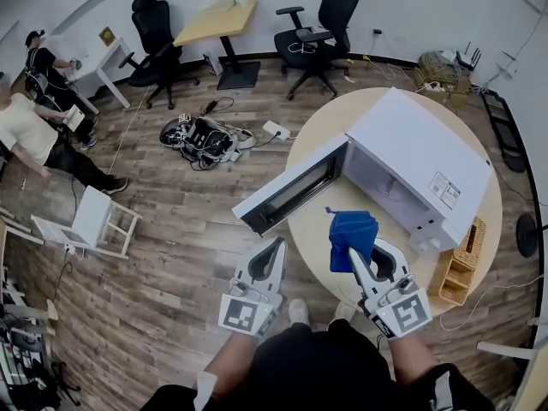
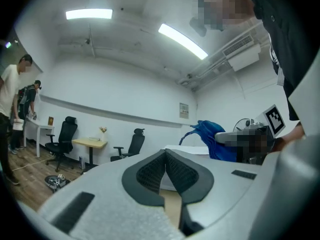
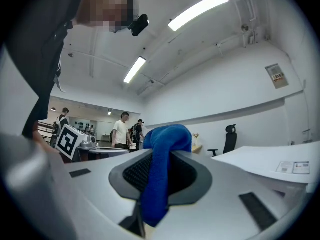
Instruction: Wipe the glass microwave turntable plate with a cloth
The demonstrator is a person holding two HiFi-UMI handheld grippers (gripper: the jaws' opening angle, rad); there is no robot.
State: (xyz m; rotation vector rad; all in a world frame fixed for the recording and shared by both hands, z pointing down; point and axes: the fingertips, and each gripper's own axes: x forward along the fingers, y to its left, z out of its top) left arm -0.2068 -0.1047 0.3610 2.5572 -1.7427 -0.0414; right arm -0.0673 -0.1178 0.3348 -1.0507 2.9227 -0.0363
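Blue cloth (image 1: 352, 230) is pinched tight between the two jaws of the right gripper (image 1: 357, 259), and it bunches up above them. The left gripper (image 1: 274, 255) has its jaws pressed together with nothing between them. The right gripper is held over the near edge of the round wooden table (image 1: 315, 134), and the left gripper is just beside the table. A white microwave (image 1: 415, 163) sits on the table, and its door (image 1: 289, 193) hangs open toward the grippers. I cannot make out the glass plate inside it. Black chairs (image 1: 154, 37) stand far back.
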